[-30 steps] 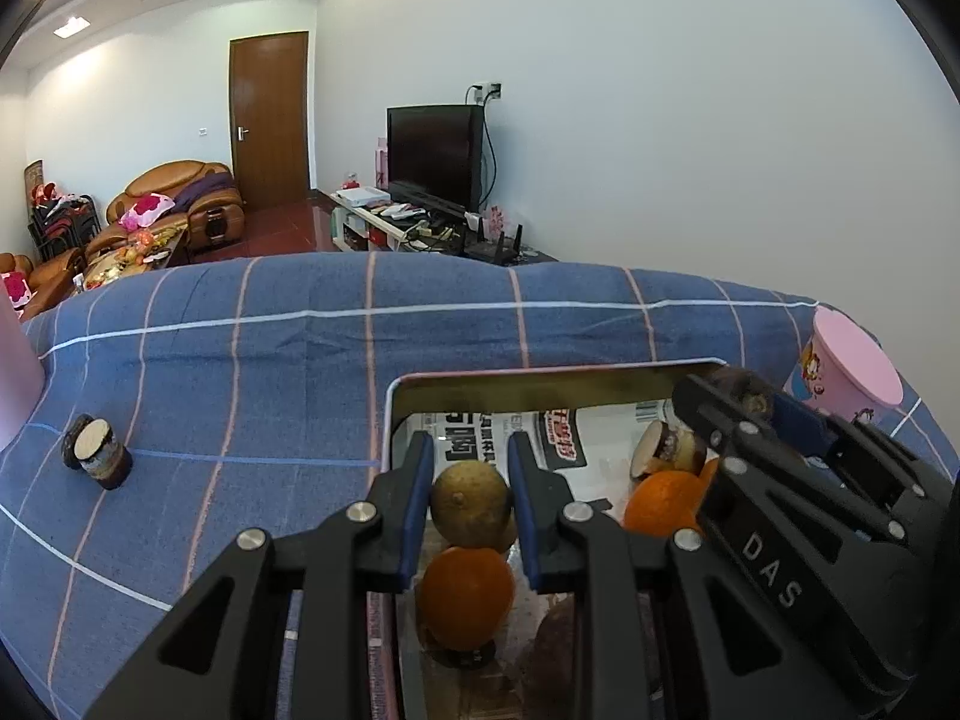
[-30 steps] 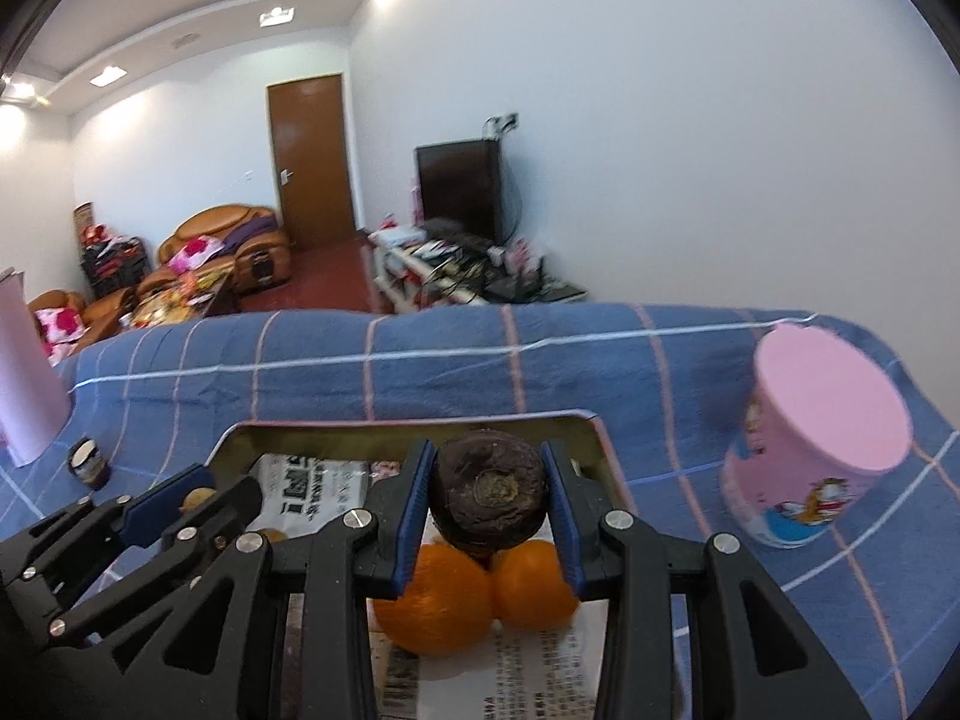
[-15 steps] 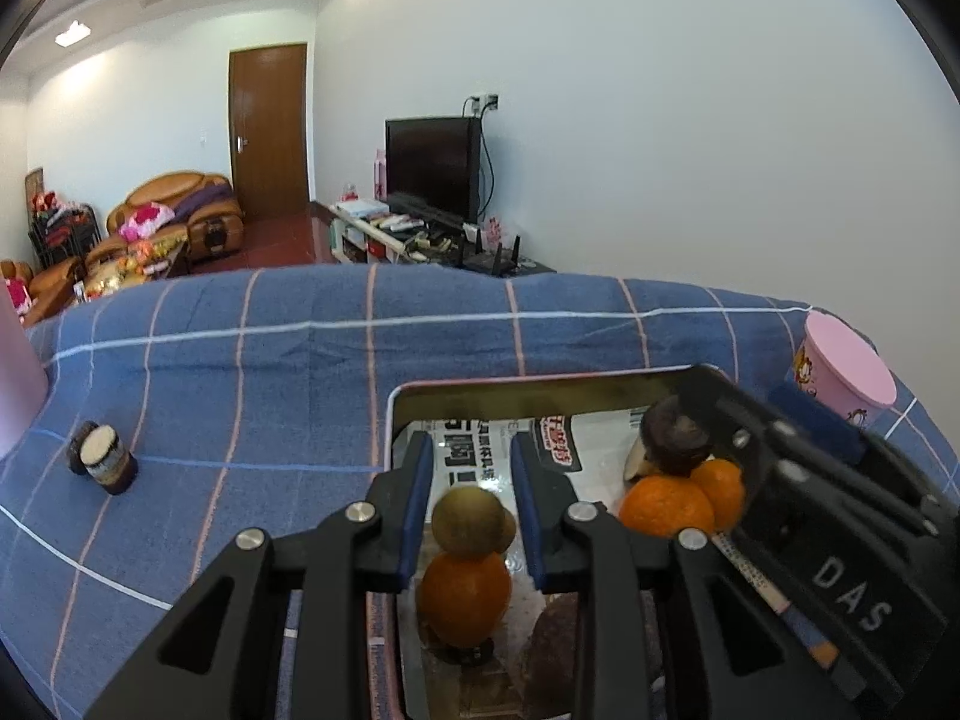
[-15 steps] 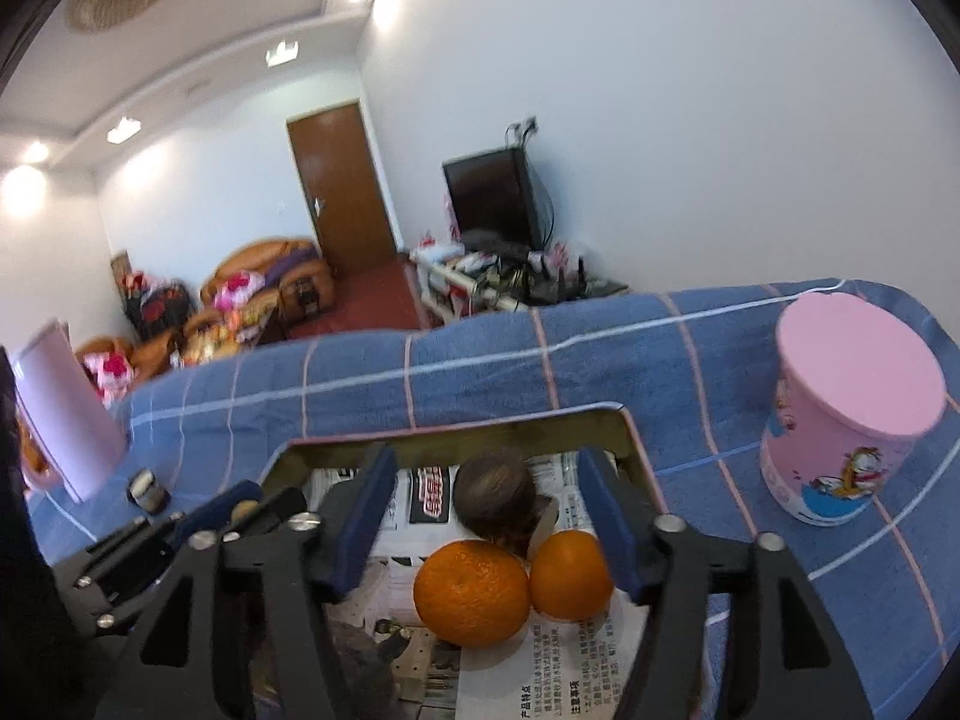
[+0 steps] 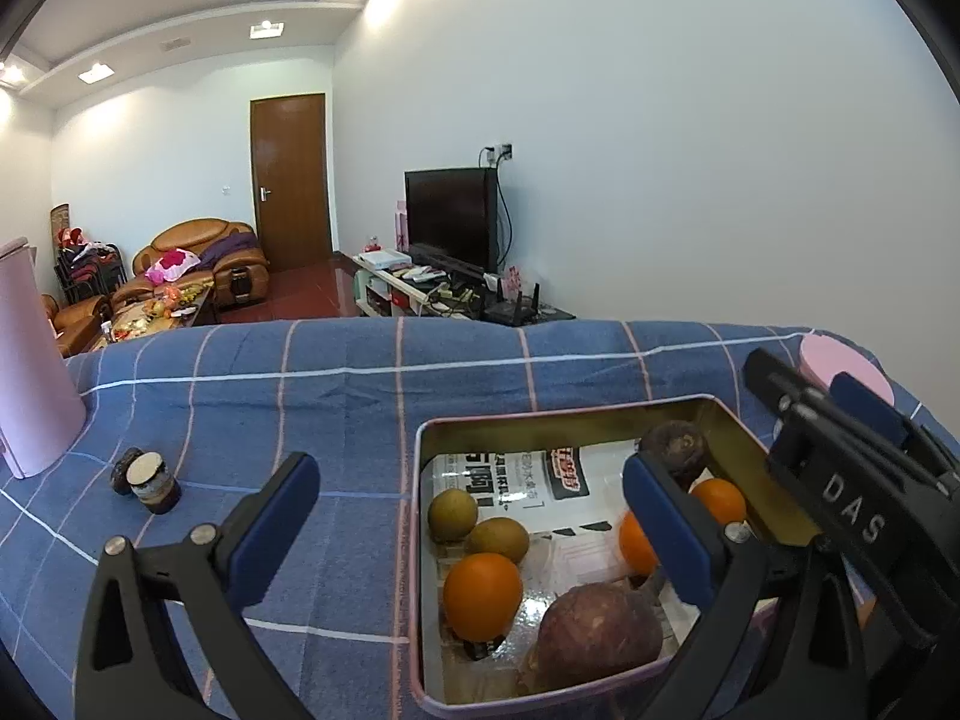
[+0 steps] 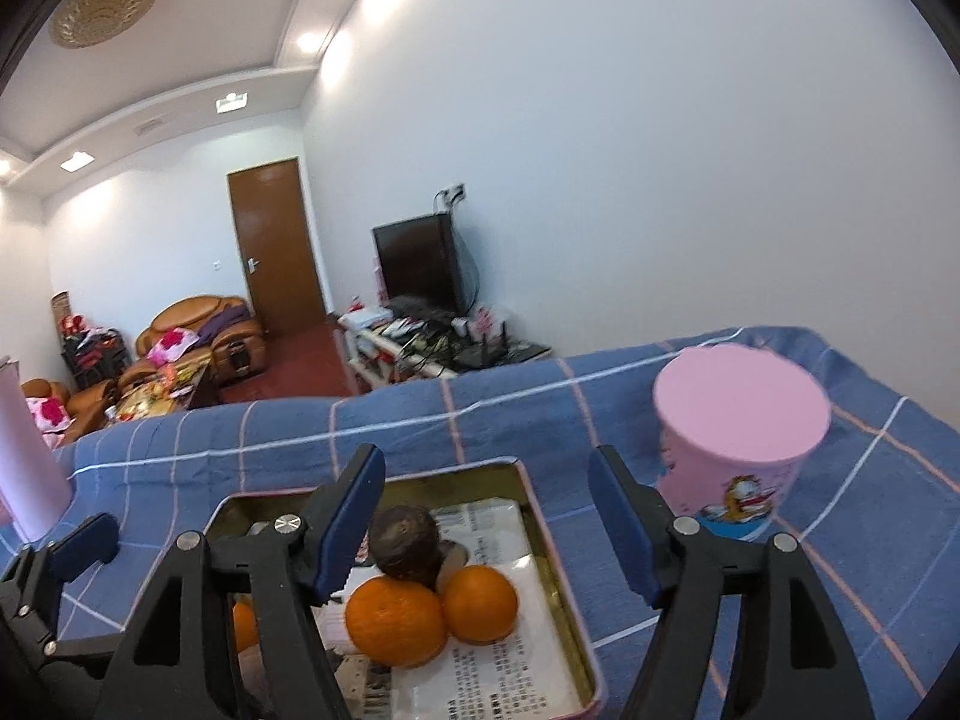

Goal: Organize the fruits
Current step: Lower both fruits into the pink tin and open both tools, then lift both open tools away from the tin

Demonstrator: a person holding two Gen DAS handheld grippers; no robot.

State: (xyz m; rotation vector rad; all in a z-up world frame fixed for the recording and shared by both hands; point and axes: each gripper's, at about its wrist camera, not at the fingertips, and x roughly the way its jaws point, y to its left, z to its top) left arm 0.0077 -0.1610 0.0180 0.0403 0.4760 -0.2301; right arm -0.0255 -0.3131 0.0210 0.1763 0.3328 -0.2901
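A newspaper-lined tin tray lies on the blue checked cloth and holds the fruit. Two greenish-brown fruits lie near its left wall, with an orange and a big purple fruit nearer me. A dark brown fruit rests on two oranges at the tray's right side. My left gripper hangs over the tray, jaws opening wide, gripping nothing. Above the dark fruit, my right gripper has its jaws opening too, and its pads touch nothing.
A pink cartoon cup stands on the cloth right of the tray. A small lidded jar and a tall pink container stand to the left. The table's far edge drops to a living room.
Both grippers opened and drew back and up. The left let go of a greenish-brown fruit, now lying in the tray. The right released the dark fruit onto the oranges.
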